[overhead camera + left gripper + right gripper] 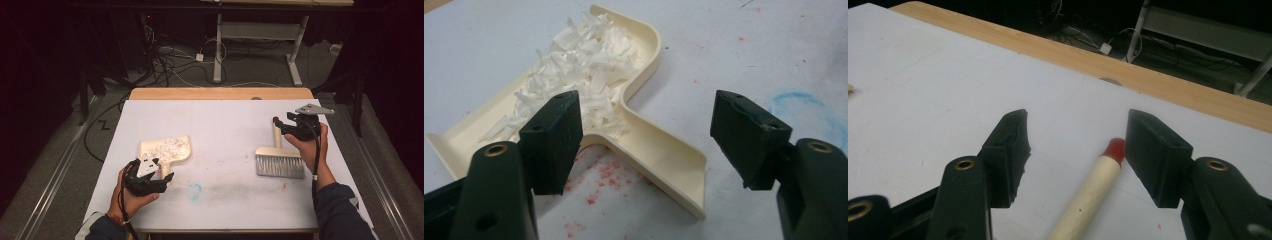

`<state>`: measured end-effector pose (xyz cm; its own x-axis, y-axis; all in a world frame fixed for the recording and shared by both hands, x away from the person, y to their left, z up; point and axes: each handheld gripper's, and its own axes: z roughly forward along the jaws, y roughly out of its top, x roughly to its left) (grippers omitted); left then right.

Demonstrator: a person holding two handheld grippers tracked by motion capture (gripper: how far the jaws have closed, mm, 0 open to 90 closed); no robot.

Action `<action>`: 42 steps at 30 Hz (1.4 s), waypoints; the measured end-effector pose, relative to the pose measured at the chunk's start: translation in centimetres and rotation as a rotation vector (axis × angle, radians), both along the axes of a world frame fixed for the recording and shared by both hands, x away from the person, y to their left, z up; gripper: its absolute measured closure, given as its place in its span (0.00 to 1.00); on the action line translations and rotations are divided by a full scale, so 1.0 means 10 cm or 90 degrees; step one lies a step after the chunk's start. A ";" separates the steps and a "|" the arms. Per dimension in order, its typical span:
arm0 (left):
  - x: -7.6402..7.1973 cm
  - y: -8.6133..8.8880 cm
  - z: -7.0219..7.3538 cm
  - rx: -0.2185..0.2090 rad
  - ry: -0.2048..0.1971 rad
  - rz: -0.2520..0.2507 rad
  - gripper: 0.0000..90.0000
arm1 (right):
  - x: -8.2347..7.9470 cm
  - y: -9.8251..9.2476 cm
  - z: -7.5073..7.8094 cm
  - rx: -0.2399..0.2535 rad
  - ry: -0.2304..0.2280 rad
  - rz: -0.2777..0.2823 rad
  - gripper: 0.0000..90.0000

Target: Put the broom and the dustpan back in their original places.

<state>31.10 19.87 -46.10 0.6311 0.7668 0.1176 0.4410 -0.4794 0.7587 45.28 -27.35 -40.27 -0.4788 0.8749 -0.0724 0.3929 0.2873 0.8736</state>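
Nearest the lens in the left gripper view: two black, blocky jaw pads of the left gripper (646,145), standing apart with nothing pressed between them, the handle of the cream plastic dustpan (644,130) lying in the gap. Pan loaded with white shredded scraps (574,75), heaped toward the wide mouth; handle a shallow open channel with a raised lip. In the high view, dustpan (167,150) at left-centre of the white sheet-covered table (225,120), left gripper (150,177) just beside its handle.

Right gripper (1075,145) likewise apart (jaws straddling, not pinching), the pale round wooden handle with red-dipped tip (1098,185) lying between the pads, closer to the right-hand one. Hand brush (280,160) resting flat at right-centre, grey bristles toward the person, handle pointing away; right gripper (295,127) over the handle's far end.

Judged step: letting go of both tools after the sweep, or re-seating a grip. For a clean result: pads kept clear of the pan's lip while drawing back, so as not to tip the loose heap; pan kept level, scraps being light and easily spilled. Round handle apt to roll; best centred between the pads before any closing.

Surface details: matte sheet, red speckles beside the pan, a blue chalky ring (195,191), a grey smear across the middle.
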 end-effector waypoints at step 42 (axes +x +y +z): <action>-0.18 -0.14 -0.04 0.036 -0.056 -0.046 0.23 | -0.60 0.33 0.39 -0.017 -0.143 0.035 0.19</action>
